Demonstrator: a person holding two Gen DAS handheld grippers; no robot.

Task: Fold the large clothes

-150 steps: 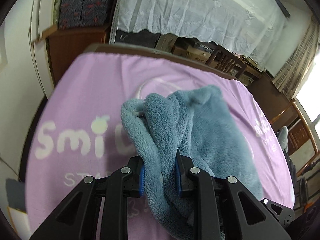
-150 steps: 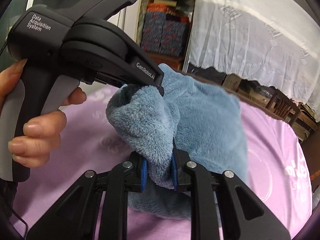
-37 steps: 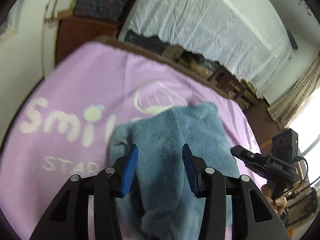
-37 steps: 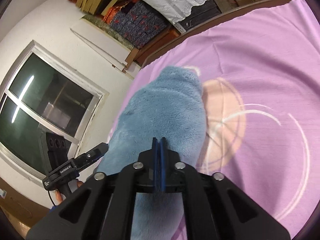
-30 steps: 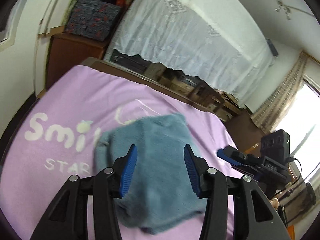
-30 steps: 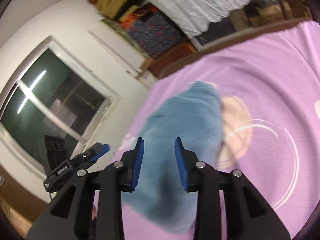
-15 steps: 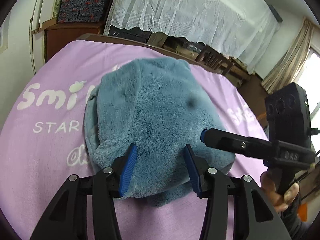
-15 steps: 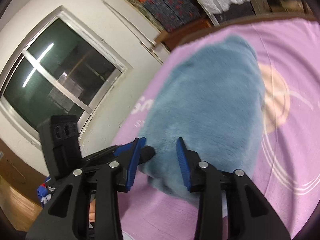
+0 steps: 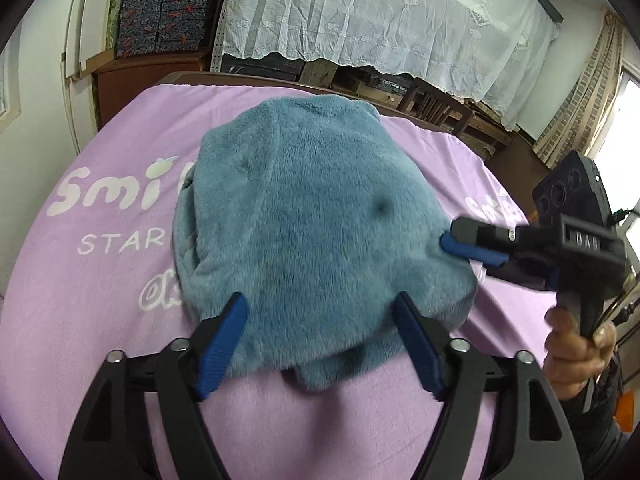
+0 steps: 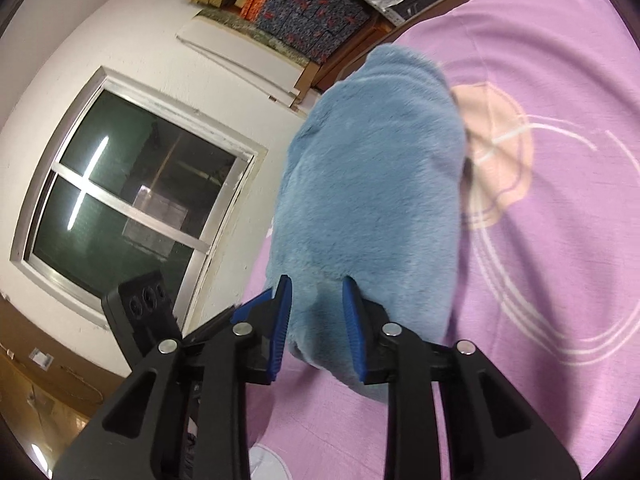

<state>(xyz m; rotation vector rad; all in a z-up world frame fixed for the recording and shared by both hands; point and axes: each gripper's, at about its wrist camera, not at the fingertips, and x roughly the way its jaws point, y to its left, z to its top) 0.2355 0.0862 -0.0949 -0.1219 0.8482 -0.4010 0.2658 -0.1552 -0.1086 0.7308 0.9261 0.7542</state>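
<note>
A blue fleece garment [image 9: 312,208] lies folded in a thick bundle on the purple printed sheet [image 9: 100,320]. My left gripper [image 9: 320,300] sits low at the bundle's near edge. Its jaws are opening wide, the edge lies between them, and neither pad presses the fleece. In the right wrist view the same garment [image 10: 372,184] stretches away from my right gripper [image 10: 316,308]. That gripper's jaws are closing on the end of the bundle, and fleece fills the gap and touches both pads. Its fingers [image 9: 480,236] show at the bundle's right edge, held by a hand [image 9: 576,360].
The sheet [image 10: 560,240] covers a bed with a wooden frame. Behind it stand a wooden cabinet [image 9: 132,80] with patterned boxes [image 9: 160,4], a white lace cloth [image 9: 380,20] over furniture, and a chair [image 9: 436,104]. A dark window [image 10: 132,200] is on the wall.
The garment, held up by both grippers five seconds ago, now lies on the sheet. The left jaws have spread much wider at its near edge. The right gripper has dropped and narrowed around its end.
</note>
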